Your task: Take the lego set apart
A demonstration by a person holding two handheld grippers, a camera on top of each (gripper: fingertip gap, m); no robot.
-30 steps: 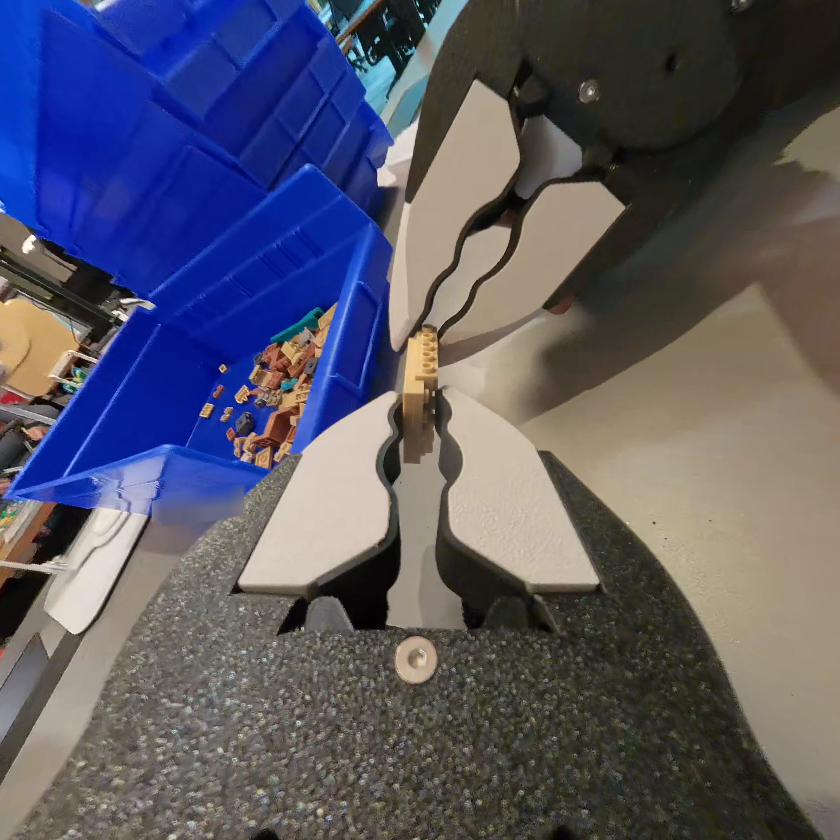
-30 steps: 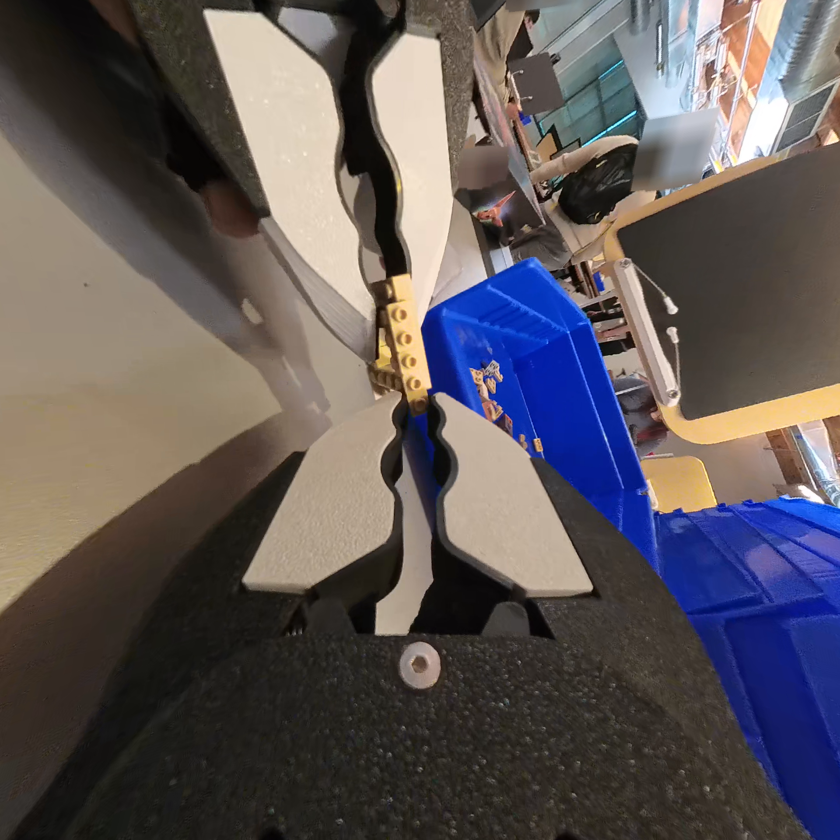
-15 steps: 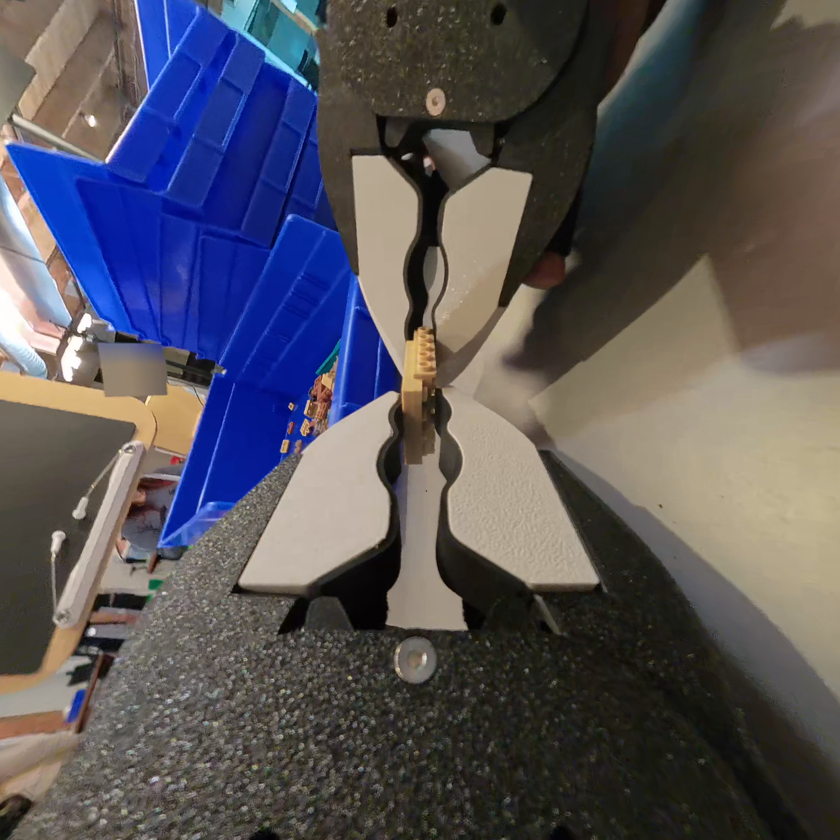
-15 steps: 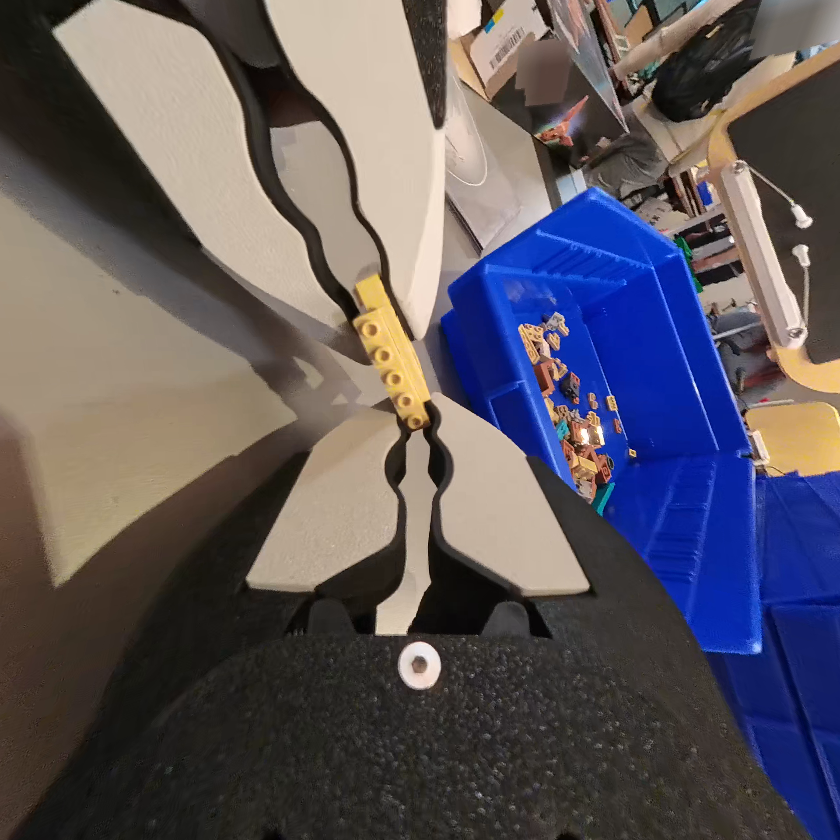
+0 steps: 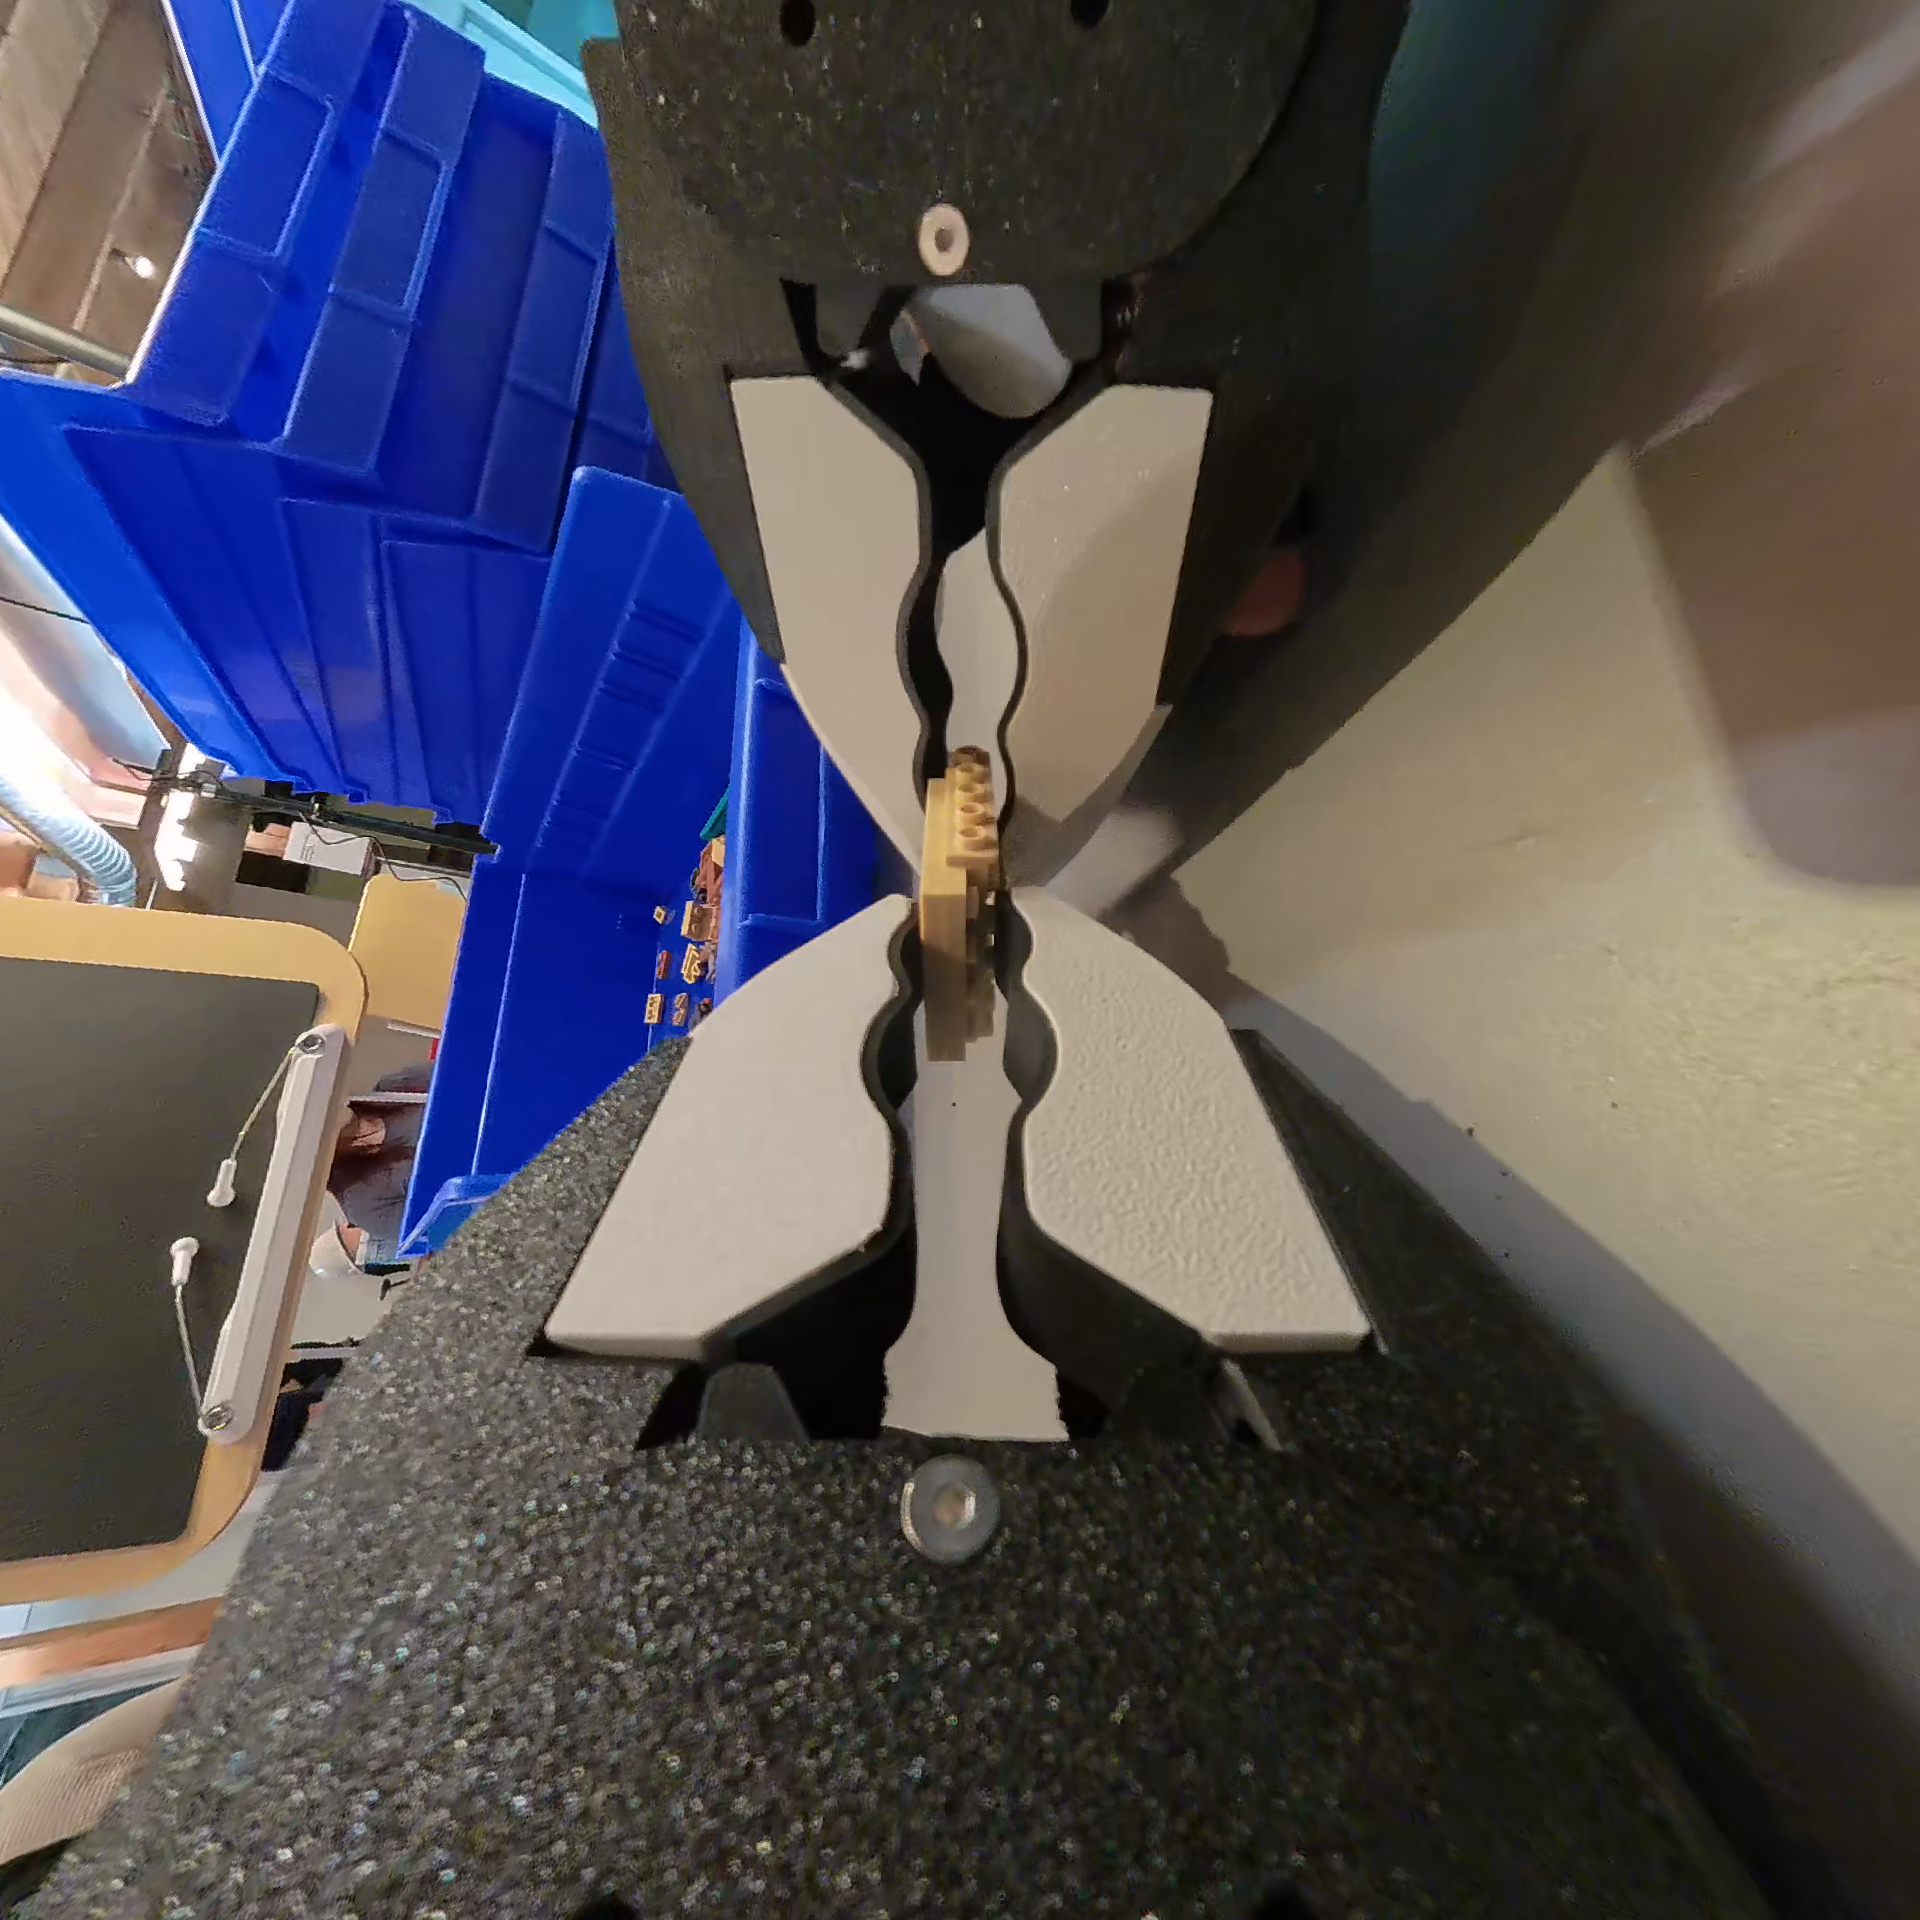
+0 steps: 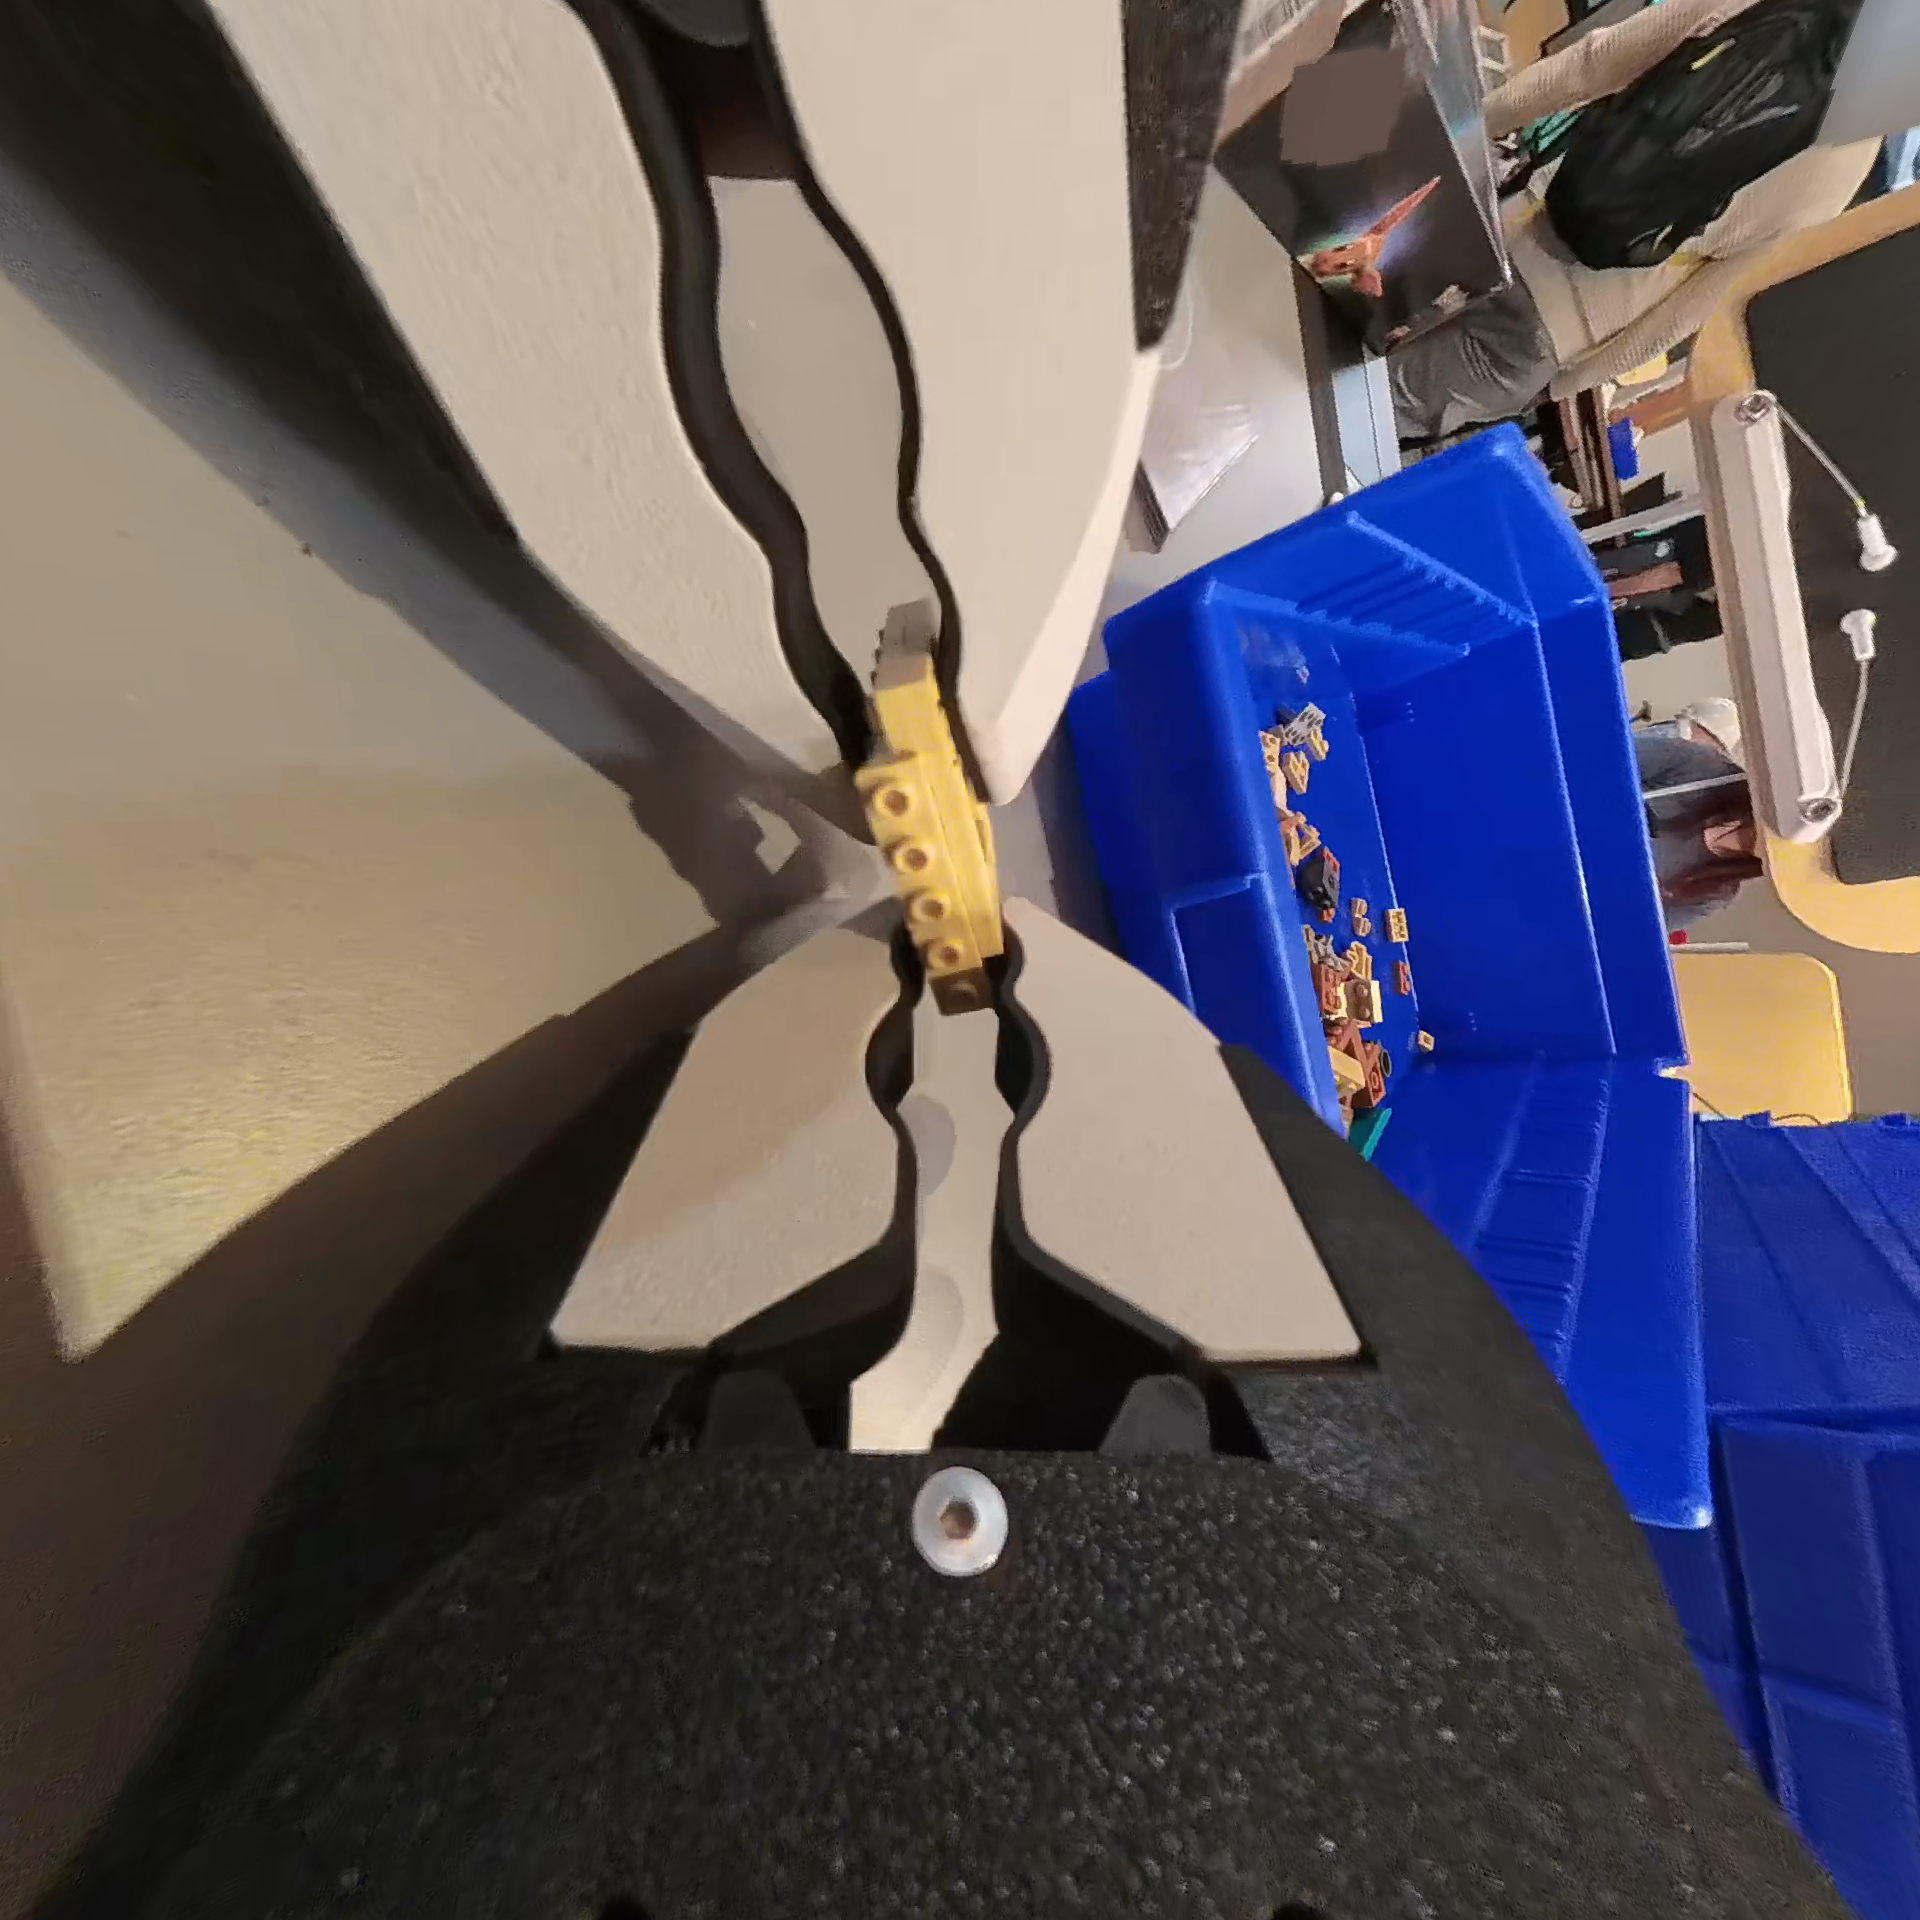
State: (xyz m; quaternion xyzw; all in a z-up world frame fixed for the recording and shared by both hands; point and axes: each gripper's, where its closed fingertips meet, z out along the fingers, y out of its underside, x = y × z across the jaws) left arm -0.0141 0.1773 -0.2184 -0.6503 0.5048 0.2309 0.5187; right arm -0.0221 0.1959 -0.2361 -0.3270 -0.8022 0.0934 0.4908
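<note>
My left gripper (image 5: pixel 956 930) is shut on a tan plate assembly (image 5: pixel 943 966), which stands on edge between its pads. A tan studded strip (image 5: pixel 971 821) sits on the far part of that plate. My right gripper (image 5: pixel 961 800) comes in from above, tip to tip with the left one, and its pads close on the strip and plate together. In the right wrist view the right gripper (image 6: pixel 951 966) has the end of the studded strip (image 6: pixel 925 873) between its fingertips. The left gripper (image 6: pixel 914 707) holds the other end. Both are above the pale table (image 6: pixel 312 935).
An open blue bin (image 6: pixel 1507 831) holds several loose tan and brown bricks (image 6: pixel 1340 987) beside the grippers; it also shows in the left wrist view (image 5: pixel 582 935). More blue bins (image 5: pixel 312 416) are stacked behind it. A black panel with a tan rim (image 5: pixel 104 1247) stands beyond the table. The grippers are tip to tip, or close to it.
The two grippers have lined up tip to tip. My right gripper held only the tip of the studded strip; its jaws then widened and slid farther over strip and plate. The left grasp is unchanged.
</note>
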